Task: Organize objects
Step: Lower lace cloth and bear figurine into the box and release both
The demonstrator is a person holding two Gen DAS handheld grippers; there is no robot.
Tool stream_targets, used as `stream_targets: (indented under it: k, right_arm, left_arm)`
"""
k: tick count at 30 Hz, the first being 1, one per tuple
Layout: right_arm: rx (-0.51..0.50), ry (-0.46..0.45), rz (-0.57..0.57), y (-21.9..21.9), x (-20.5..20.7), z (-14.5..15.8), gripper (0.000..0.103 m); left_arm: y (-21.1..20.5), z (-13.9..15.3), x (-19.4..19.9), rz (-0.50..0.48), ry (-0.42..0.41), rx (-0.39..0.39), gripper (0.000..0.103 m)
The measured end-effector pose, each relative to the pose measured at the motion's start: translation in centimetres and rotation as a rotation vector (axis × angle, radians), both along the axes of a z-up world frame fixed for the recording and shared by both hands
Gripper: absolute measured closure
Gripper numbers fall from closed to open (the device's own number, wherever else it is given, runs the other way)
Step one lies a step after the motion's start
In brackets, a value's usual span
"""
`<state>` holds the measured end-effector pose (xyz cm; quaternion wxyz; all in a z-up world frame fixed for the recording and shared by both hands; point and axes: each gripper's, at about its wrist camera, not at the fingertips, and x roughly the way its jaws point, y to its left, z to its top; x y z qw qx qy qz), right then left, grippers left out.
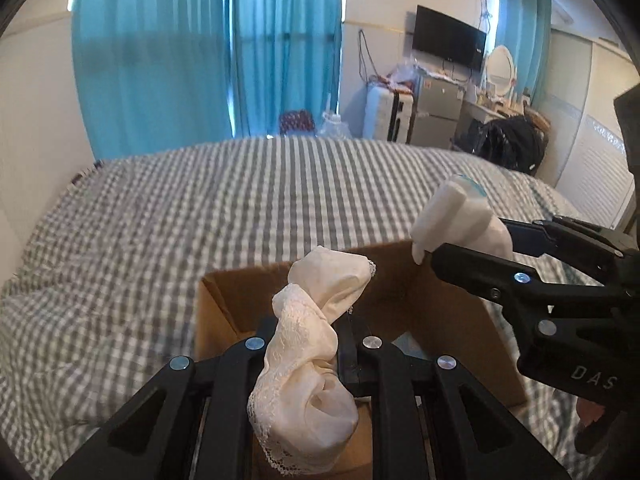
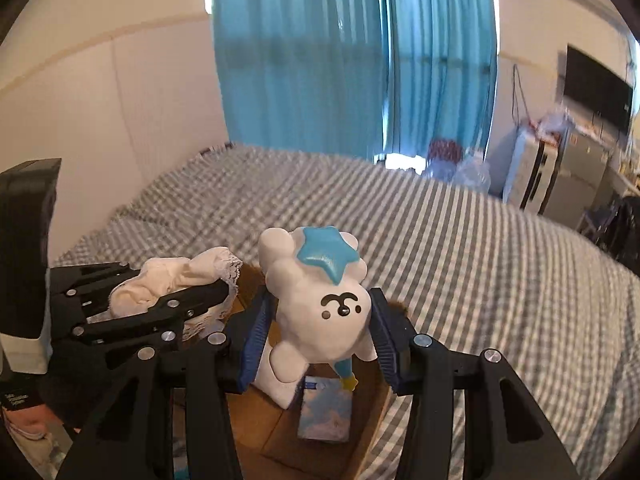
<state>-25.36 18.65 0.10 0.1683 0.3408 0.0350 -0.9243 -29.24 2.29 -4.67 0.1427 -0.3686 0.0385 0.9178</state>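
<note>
My left gripper (image 1: 306, 340) is shut on a cream lace-trimmed cloth (image 1: 308, 360) and holds it over an open cardboard box (image 1: 452, 320) on the bed. The left gripper (image 2: 212, 300) and the cloth (image 2: 176, 280) also show at the left of the right wrist view. My right gripper (image 2: 320, 320) is shut on a white toy figure with a blue star (image 2: 320, 292), above the box (image 2: 276, 420). In the left wrist view the right gripper (image 1: 464, 244) holds the toy (image 1: 456, 220) over the box's right wall.
A blue patterned tissue pack (image 2: 326, 412) lies inside the box. The box sits on a grey checked bed cover (image 1: 200, 208). Blue curtains (image 1: 208, 48), a TV (image 1: 448, 38), a suitcase (image 1: 390, 114) and a black bag (image 1: 508, 140) stand beyond the bed.
</note>
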Motion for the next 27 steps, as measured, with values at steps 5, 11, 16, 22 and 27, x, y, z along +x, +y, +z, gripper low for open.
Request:
stream_targets:
  k: [5,11,16,22,27]
  right_arm:
    - [-0.039,-0.044,0.030,0.5,-0.3,-2.9,0.056]
    - [-0.079,-0.048,0.007,1.1,-0.2,-2.7,0.051]
    - [-0.100,0.012,-0.036,2.5,0.9,0.7,0.028]
    - [-0.046,0.105,-0.069,3.1,6.0,6.6,0.019]
    - [-0.056,0.148,-0.080,3.5,11.7,11.6,0.014]
  left_arm:
    - [0.5,-2.4,-0.2,-0.015,-0.046,-0.012,0.088]
    - [1.0,-2.2,0.8,-0.034,-0.054,-0.020,0.075]
    - [0.9,1.1,3.0,0.003,0.021,-0.029,0.023]
    - [0.2,6.8,7.5,0.052,0.109,-0.011,0.004]
    - [-0.8,10.5,12.0,0.078,0.171,0.035,0.000]
